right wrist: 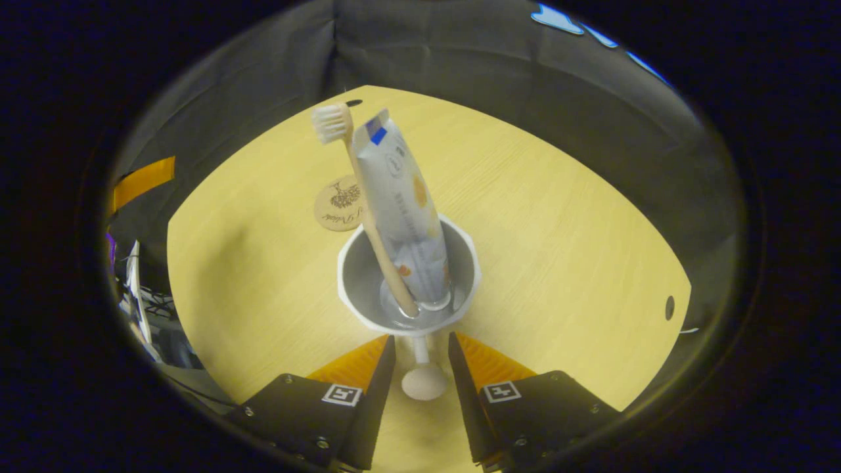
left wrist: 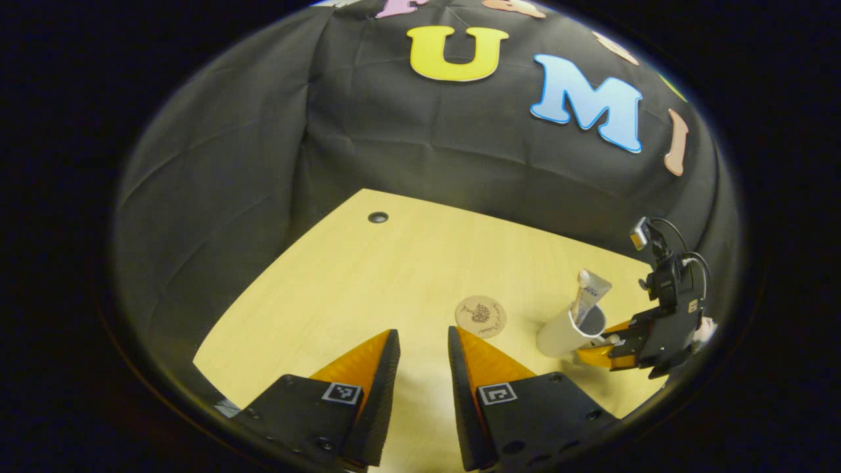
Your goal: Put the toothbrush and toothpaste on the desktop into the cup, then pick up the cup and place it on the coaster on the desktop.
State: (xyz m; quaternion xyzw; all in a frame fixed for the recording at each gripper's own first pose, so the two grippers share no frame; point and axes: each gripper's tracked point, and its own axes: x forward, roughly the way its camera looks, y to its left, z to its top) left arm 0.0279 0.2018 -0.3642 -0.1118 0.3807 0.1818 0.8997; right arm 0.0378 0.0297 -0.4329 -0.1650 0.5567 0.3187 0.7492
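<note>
A white cup (right wrist: pixel 407 263) stands on the wooden desktop (right wrist: pixel 558 249) with a wooden toothbrush (right wrist: pixel 368 217) and a toothpaste tube (right wrist: pixel 401 203) leaning upright inside it. The cup's handle (right wrist: pixel 424 378) sticks out toward me between the fingers of my right gripper (right wrist: pixel 421 337), with a small gap showing on each side of it. A round cork coaster (right wrist: pixel 338 203) lies on the desk just beyond the cup. In the left gripper view the coaster (left wrist: pixel 481 316) sits ahead of my left gripper (left wrist: pixel 424 330), which is slightly open and holds nothing. The cup (left wrist: pixel 566 328) and right gripper (left wrist: pixel 608 341) are at the far right.
Black cloth walls close in the desk at the back and sides. A cable hole (left wrist: pixel 378 217) marks the far left corner, and another cable hole (right wrist: pixel 669 307) lies near the right edge. Bare desktop lies around the coaster. Cables and clutter (right wrist: pixel 135 289) sit beyond the desk's left edge.
</note>
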